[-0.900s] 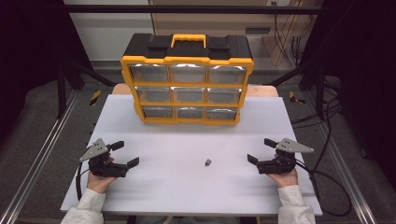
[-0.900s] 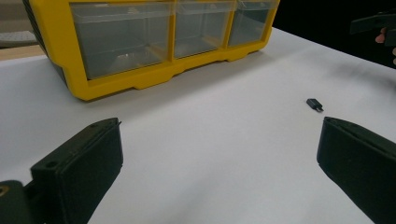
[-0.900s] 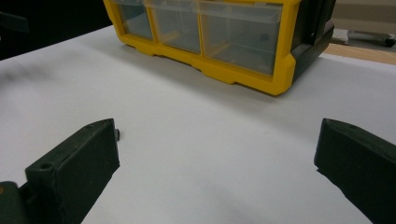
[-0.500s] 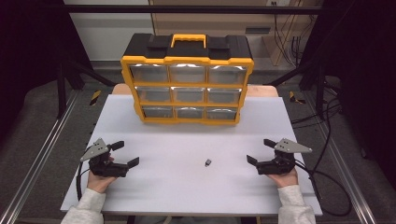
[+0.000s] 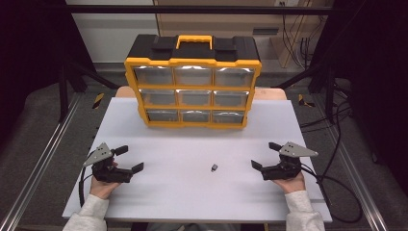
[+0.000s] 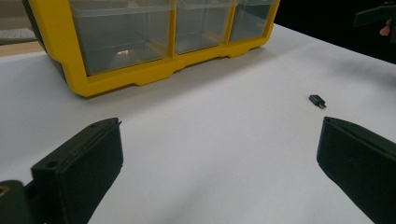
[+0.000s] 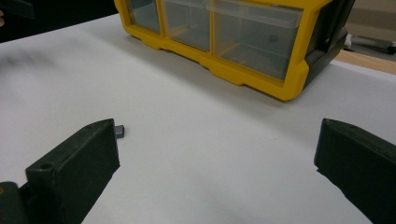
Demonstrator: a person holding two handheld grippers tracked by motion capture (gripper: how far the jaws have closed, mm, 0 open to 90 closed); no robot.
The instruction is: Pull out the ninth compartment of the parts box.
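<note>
I see the left gripper point(image 5: 129, 159) with its jaws spread wide and nothing between them; the white table point(image 5: 192, 202) is bare under them. The right gripper point(image 5: 263, 155) is the same, wide apart and holding nothing. Both rest low near the front edge of the table, well apart from each other. Between them, nearer to the right gripper, lies a small dark part point(image 5: 214, 168), alone on the table and touched by no jaw. In the right gripper view it sits just beside the tip of one jaw. Behind it stands a yellow and black drawer organizer point(image 5: 193, 125) with nine clear drawers, all pushed in. I can read no brand or label on it.
</note>
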